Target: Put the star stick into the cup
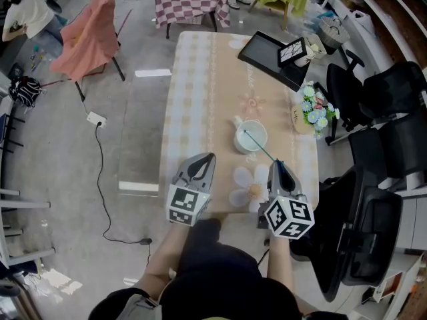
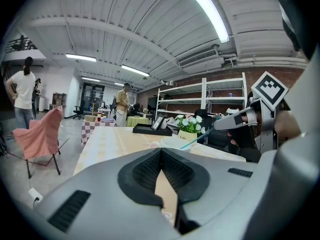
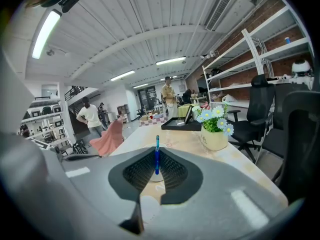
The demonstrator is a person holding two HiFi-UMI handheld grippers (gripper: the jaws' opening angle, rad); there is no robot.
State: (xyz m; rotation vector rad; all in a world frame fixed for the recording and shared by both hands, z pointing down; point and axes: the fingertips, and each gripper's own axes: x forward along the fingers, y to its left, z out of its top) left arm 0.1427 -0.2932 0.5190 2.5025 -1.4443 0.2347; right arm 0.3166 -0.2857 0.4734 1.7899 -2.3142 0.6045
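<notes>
A long tabletop (image 1: pixel 200 99) in a pale checked cloth runs away from the person across a grey workshop floor, with black office chairs (image 1: pixel 387 112) crowded along its right edge and a chair draped in pink cloth (image 1: pixel 90 32) standing well apart at far left. A black tray (image 1: pixel 267 55) sits at the far right corner, and a pot of white and blue flowers (image 1: pixel 312 109) stands by the right edge, just right of the cup. At the near end, the left gripper (image 1: pixel 211 156) hovers with its fingers (image 2: pixel 145 171) closed together on nothing, clear of the cup and to its left. The right gripper (image 1: pixel 277 163) points towards the white cup (image 1: pixel 241 147), its fingers (image 3: pixel 172 171) clamped on the near end of the star stick (image 1: pixel 260 147). The thin teal stick slants from those fingers to the cup, its far end over the cup's mouth; whether it touches the inside cannot be told. A flower-shaped print (image 1: pixel 248 185) lies on the cloth between the two grippers, and nothing stands between the right gripper and the cup but the stick itself.
</notes>
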